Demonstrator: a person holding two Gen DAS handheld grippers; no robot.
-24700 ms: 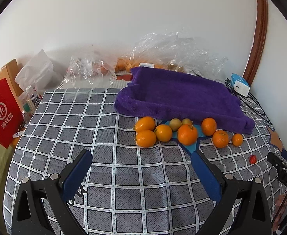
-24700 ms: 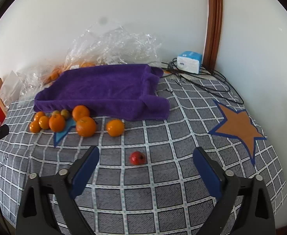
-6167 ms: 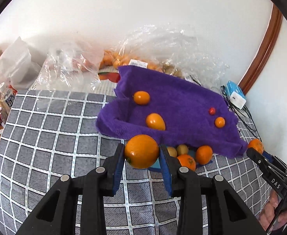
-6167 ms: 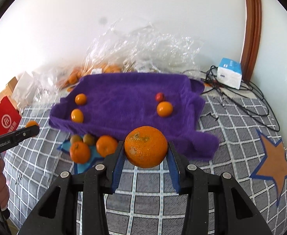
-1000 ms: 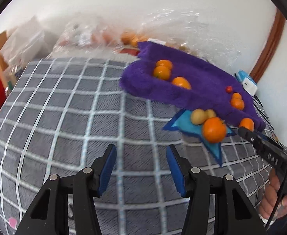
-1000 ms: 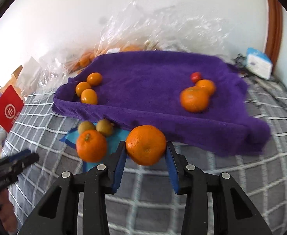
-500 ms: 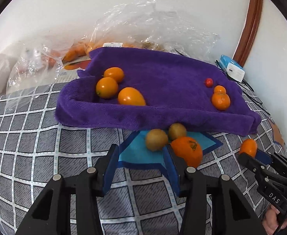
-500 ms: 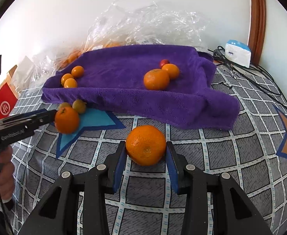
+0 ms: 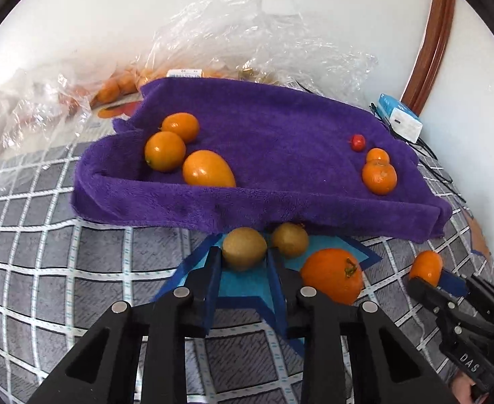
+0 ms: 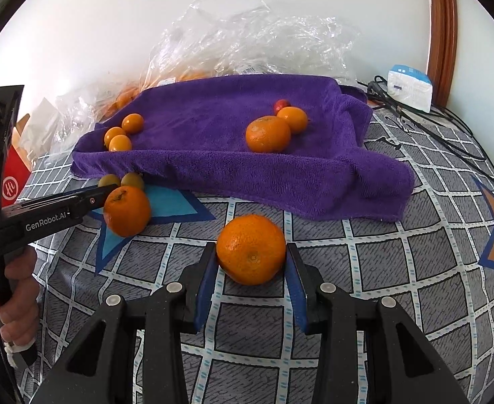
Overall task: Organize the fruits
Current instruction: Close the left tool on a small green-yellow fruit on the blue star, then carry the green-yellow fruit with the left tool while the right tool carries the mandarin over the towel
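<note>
A purple towel (image 9: 280,141) holds three oranges at its left (image 9: 165,150), and a mandarin (image 9: 379,177), a smaller one and a red cherry tomato (image 9: 358,141) at its right. My left gripper (image 9: 242,261) is open, its fingertips on either side of a yellow-green fruit (image 9: 243,248) on the blue star patch; a second one (image 9: 290,239) and a large orange (image 9: 331,280) lie beside it. My right gripper (image 10: 251,262) is shut on an orange (image 10: 251,249) just above the checked cloth, in front of the towel (image 10: 247,134).
Clear plastic bags (image 10: 247,43) with more oranges lie behind the towel. A white-blue box (image 10: 410,87) and black cables (image 10: 432,128) sit at the right rear. A red bag (image 10: 11,181) stands at the left. The left gripper (image 10: 62,212) shows in the right wrist view.
My left gripper has moved forward until its fingers flank the yellow-green fruit. My right gripper, still holding its orange, has stayed low in front of the towel.
</note>
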